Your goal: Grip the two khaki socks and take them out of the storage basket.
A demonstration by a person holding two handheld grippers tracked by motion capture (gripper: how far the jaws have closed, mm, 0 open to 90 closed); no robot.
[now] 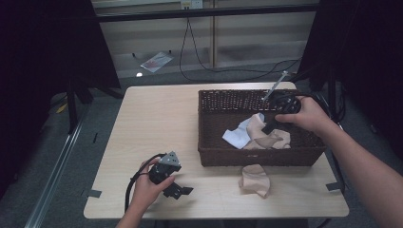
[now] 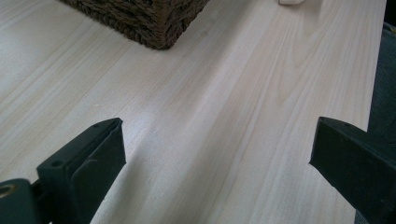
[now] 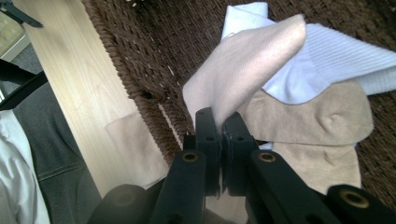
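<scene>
The beige sock [image 3: 247,70] hangs from the right gripper [image 3: 223,122], which is clamped on one of its edges. It is lifted inside the woven basket [image 1: 256,156], which stands on the far right part of the table [image 1: 157,118]. In the high view the right gripper [image 1: 274,124] is held over the basket's right half, close to its right wall, and the sock [image 1: 257,124] stretches from the jaw tips down and left toward the pile on the basket floor.

The sock is a thin, smooth, pale pinkish-beige fabric. In the right gripper view it rises from the jaws as a taut folded flap whose far end lies over a white ribbed sock [image 3: 327,60]. Beneath both lie more beige socks [image 3: 313,116], crumpled flat against the dark wicker. One further beige sock [image 1: 254,179] lies outside the basket on the table, just beside the basket's near wall and close to the table's near edge.

The right gripper's jaws are pressed together with only the pinched fabric between them.

The left gripper [image 1: 177,189] rests low at the table's near edge, left of the basket and well apart from it. In the left gripper view its jaws stand wide apart with bare wood between them, holding and touching nothing, and a corner of the basket [image 2: 144,21] shows farther off.
</scene>
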